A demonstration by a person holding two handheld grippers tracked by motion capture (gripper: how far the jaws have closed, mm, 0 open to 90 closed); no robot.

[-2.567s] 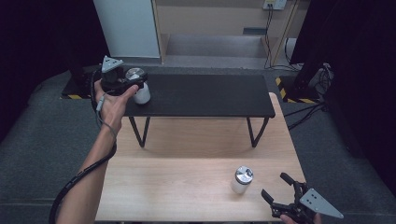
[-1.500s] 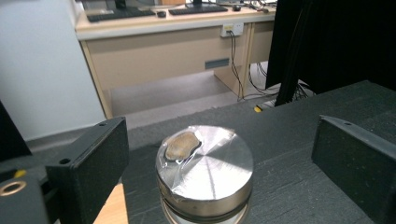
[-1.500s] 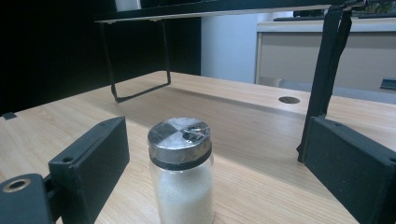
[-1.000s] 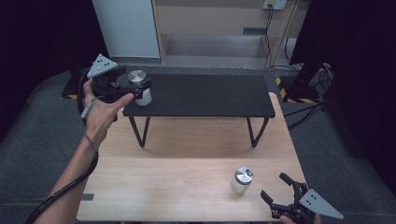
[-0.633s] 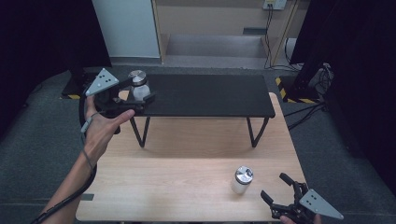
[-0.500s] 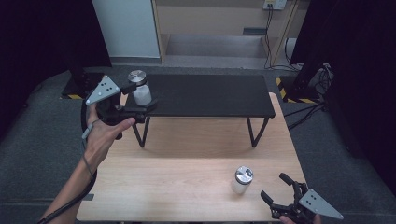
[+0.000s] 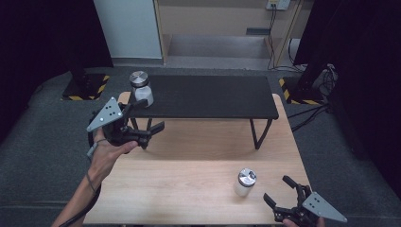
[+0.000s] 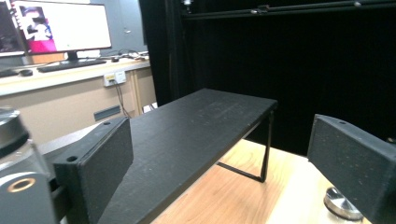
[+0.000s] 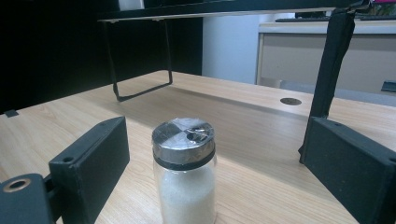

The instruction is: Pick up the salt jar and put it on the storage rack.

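- Judging from how things lie, one shaker (image 7: pixel 140 89) with a metal cap already stands on the left end of the black shelf (image 7: pixel 208 97), and the second shaker (image 7: pixel 245 182) stands on the wooden counter (image 7: pixel 179 184), near its front right.
- Left gripper (image 7: pixel 145 124) hangs in front of the shelf's left end, apart from the shelf shaker; its fingers (image 8: pixel 95 165) are spread with nothing between them, and they have just been closing a little.
- Right gripper (image 7: pixel 282 195) sits low at the counter's front right corner, aimed at the second shaker; in the right gripper view that shaker (image 9: pixel 184 170) stands upright between the spread fingers (image 9: pixel 88 163), neither one touching it.
- Next move, as I read it: bring the right gripper forward until the glass body sits squarely between the fingers, close on the glass below the cap, and lift straight up so the shaker doesn't tip.
- Hard to make out: in the left gripper view the shelf shaker (image 8: pixel 14 140) is cut off at the left edge, and the other shaker's cap (image 8: pixel 342 210) peeks out from behind the right finger.
- White grains fill the counter shaker; whether salt or sugar I cannot tell.
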